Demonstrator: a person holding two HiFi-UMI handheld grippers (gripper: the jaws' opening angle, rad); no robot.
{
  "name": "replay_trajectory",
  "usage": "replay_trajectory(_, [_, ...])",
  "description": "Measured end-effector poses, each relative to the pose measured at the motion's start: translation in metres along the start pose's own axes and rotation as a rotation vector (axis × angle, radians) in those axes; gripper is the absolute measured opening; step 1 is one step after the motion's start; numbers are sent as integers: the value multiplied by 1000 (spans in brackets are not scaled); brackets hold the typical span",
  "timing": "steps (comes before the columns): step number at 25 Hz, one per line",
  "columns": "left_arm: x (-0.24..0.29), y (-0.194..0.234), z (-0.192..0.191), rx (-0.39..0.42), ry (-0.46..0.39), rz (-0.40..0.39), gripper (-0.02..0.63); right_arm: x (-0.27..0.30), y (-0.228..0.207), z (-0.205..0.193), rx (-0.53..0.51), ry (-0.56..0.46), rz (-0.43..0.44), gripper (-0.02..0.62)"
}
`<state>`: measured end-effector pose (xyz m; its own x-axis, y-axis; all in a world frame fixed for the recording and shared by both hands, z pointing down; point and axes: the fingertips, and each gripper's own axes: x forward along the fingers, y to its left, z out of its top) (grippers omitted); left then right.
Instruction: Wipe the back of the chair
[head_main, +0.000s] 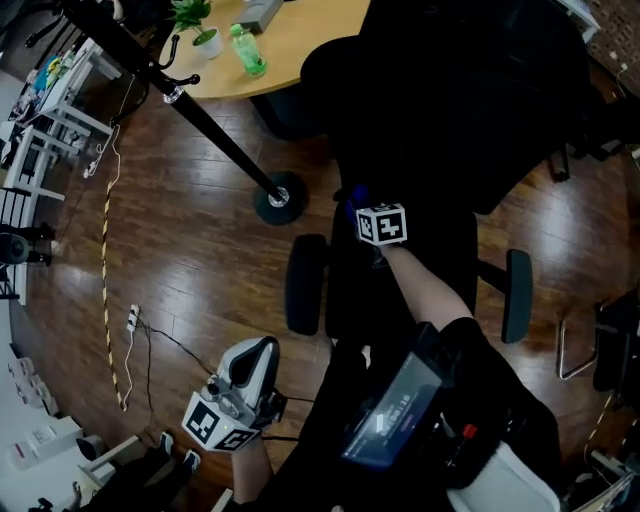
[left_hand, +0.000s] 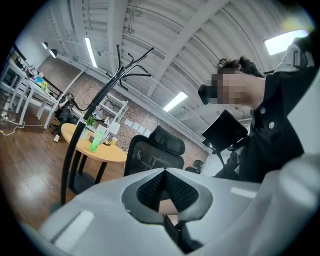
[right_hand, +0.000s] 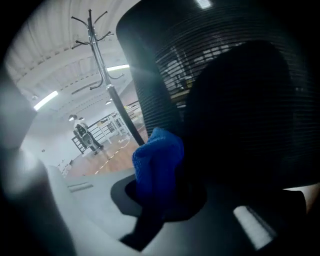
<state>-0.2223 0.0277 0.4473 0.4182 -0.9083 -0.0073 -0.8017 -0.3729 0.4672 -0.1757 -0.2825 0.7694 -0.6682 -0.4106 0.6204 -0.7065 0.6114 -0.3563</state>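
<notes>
Chair (head_main: 450, 90): black, mesh back, on the wood floor (head_main: 190, 250) against the round table's (head_main: 310, 30) near edge.
Cloth (right_hand: 159, 160): blue, bunched, pressed to the chair back's left side.
Right gripper (right_hand: 160, 197): jaws clamped on the cloth.
Left gripper (left_hand: 165, 172): jaws closed together, nothing between them, held low, well apart from the chair.
Coat stand (head_main: 215, 130): base on the floor, left of the chair.

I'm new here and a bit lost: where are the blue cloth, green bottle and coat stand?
blue cloth (right_hand: 157, 160), right gripper view, its bunched middle.
green bottle (head_main: 248, 52), head view, its body.
coat stand (head_main: 281, 197), head view, its round base.
</notes>
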Motion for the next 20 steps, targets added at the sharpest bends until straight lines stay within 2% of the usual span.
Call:
replay_trajectory(5, [-2,-3,1,13,-28,-30,3,-24,42,27,-31,-99,128,29])
replay_trajectory(8, [10,-8,6,21,-39,-101,3,-86,74,53,-56,-233,260,29])
replay_trajectory(11, [36,-10,22,8,-62,-206,3,-166,105,87,-78,-378,338,29])
replay_trajectory(16, [81,-44,33,36,-57,-382,3,-290,132,98,-107,-539,364,29])
replay_trajectory(20, [110,-77,42,47,-64,-509,3,-360,132,103,-160,-656,311,29])
